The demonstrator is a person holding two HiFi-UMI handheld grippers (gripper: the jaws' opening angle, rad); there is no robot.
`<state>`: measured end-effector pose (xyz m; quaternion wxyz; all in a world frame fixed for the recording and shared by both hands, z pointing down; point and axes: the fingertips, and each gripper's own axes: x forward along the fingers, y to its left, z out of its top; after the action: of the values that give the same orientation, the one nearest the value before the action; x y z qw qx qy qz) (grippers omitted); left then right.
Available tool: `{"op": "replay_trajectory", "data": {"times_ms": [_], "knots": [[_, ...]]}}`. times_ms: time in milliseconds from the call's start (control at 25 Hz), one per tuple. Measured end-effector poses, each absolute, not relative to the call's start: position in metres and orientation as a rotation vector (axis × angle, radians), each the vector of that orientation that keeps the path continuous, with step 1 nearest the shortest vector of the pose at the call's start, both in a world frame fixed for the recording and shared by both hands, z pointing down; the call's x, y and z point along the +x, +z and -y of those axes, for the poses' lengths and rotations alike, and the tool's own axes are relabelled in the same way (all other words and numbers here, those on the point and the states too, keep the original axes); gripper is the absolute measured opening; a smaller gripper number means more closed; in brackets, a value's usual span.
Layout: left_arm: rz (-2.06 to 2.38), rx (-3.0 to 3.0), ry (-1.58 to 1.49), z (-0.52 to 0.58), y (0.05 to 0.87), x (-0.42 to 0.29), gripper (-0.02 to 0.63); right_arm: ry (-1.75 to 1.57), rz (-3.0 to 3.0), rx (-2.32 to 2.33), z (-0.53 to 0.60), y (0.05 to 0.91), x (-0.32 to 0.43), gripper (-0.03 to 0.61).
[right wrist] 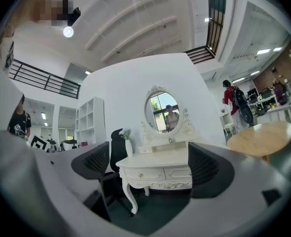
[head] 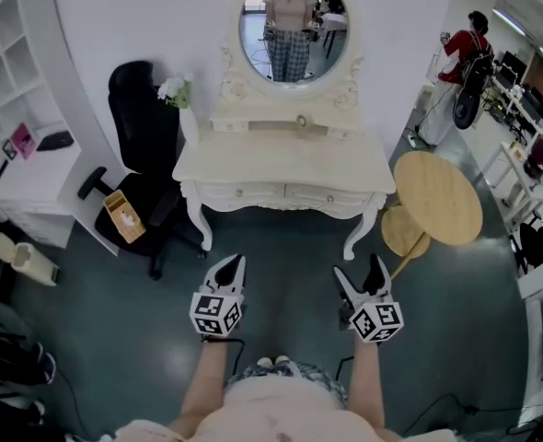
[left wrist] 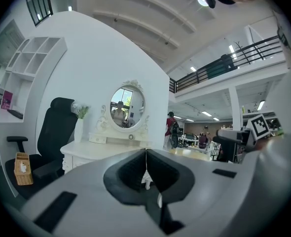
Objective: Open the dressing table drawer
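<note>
A cream dressing table (head: 281, 164) with an oval mirror (head: 293, 28) stands against the white wall ahead; its two front drawers (head: 285, 194) are closed. In the right gripper view the same table (right wrist: 158, 169) and its drawers (right wrist: 161, 174) show between the jaws. My left gripper (head: 233, 271) hangs well short of the table, its jaws together with nothing in them. My right gripper (head: 362, 279) is level with it to the right, jaws spread wide and empty. In the left gripper view my left gripper (left wrist: 146, 154) shows its pads touching.
A black office chair (head: 147, 145) with a tissue box (head: 124, 215) on its seat stands left of the table. A round wooden table (head: 437, 196) and stool (head: 404, 231) are to its right. White shelves (head: 18, 90) line the left wall. A person (head: 468, 55) stands far right.
</note>
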<state>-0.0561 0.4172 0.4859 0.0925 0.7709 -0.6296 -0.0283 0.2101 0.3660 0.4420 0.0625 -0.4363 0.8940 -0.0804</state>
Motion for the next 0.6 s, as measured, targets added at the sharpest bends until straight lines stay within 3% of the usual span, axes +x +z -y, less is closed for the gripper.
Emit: {"op": "replay_trajectory", "data": {"times_ms": [600], "knots": [[1.823, 2.31, -0.011, -0.388, 0.501, -0.08, 0.028, -0.287, -2.615, -1.361, -0.337, 0.45, 0.201, 0.489]]}}
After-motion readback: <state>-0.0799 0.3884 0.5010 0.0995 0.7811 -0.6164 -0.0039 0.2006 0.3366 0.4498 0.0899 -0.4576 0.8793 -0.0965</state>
